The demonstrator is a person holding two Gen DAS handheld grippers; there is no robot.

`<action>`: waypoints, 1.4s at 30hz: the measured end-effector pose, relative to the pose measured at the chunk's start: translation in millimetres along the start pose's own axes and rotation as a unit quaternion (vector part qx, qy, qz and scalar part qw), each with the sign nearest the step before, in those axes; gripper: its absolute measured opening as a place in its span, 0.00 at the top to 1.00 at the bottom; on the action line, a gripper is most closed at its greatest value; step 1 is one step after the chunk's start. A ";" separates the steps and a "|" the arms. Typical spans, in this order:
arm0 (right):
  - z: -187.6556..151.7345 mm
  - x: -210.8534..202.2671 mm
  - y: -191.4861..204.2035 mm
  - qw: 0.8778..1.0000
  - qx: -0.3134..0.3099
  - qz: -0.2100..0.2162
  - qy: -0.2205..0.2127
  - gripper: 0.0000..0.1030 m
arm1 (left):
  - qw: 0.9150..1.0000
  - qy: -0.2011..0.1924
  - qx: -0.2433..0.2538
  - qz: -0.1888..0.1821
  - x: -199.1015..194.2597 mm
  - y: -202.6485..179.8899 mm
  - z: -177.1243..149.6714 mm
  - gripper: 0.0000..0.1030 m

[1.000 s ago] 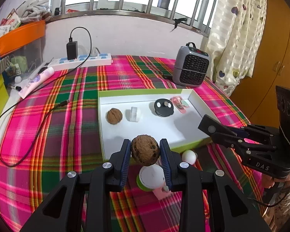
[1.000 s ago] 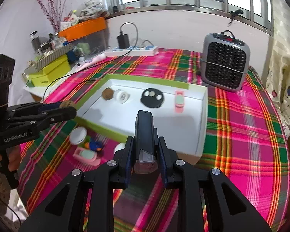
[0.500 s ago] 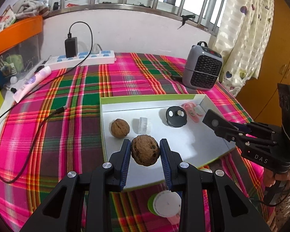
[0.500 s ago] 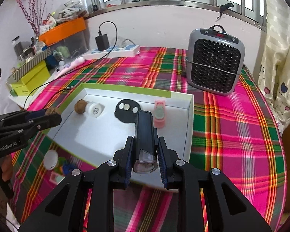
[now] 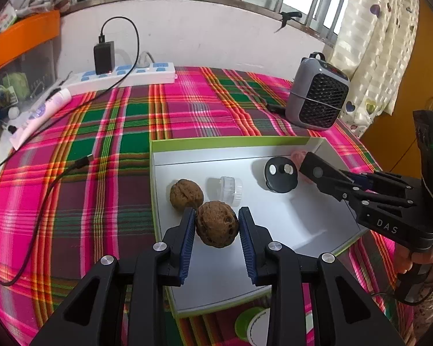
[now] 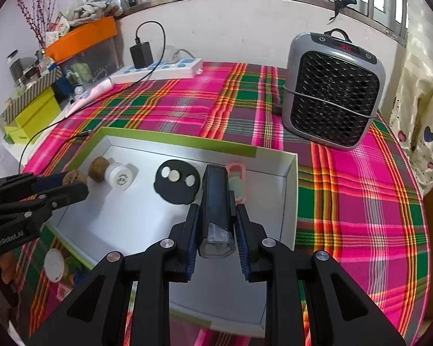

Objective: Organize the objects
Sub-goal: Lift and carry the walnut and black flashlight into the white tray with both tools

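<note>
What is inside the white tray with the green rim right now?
Inside the white green-rimmed tray: a brown walnut, white cap, black round disc, pink case partly hidden behind the held black light.

The pink item (image 5: 298, 155) sat mostly hidden behind the right gripper (image 5: 317, 170), and the green-rimmed lid (image 5: 252, 324) was cut off by the near edge, behind the left gripper's (image 5: 216, 225) arm.

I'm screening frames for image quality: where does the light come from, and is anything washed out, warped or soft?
Both views: daylight through the barred window, panes blown white. Left wrist view: fisheye bends the tray rim; walnut sharp. Right wrist view: black light sharp, heater bulges, corners vignetted black.
</note>
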State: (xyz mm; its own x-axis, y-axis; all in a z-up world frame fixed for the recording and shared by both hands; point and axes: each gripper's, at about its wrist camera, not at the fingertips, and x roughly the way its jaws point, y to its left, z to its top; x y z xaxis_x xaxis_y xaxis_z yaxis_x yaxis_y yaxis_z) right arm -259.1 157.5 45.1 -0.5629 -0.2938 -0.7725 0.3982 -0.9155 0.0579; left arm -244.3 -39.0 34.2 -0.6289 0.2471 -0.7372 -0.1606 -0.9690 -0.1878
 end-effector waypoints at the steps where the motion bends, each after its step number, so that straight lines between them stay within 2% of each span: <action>1: 0.6 1.9 -0.1 1.000 0.000 0.000 0.001 0.76 | 1.000 0.001 0.000 0.001 1.3 -0.1 0.8 0.72; 26: 5.9 13.4 7.5 1.000 -0.009 -0.005 0.019 0.76 | 1.000 0.007 0.012 0.010 10.9 -2.3 2.9 0.72; 42: 5.7 23.7 11.1 0.999 -0.032 -0.028 0.017 0.76 | 0.998 0.010 0.048 0.042 16.9 -14.2 0.6 0.72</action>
State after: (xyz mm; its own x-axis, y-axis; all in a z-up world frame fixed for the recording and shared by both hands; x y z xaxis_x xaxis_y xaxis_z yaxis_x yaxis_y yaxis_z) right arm -272.2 138.9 31.0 -0.5605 -0.2316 -0.7951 0.4134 -0.9101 -0.0263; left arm -253.1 -21.0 24.7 -0.6280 0.1648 -0.7606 -0.1805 -0.9815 -0.0636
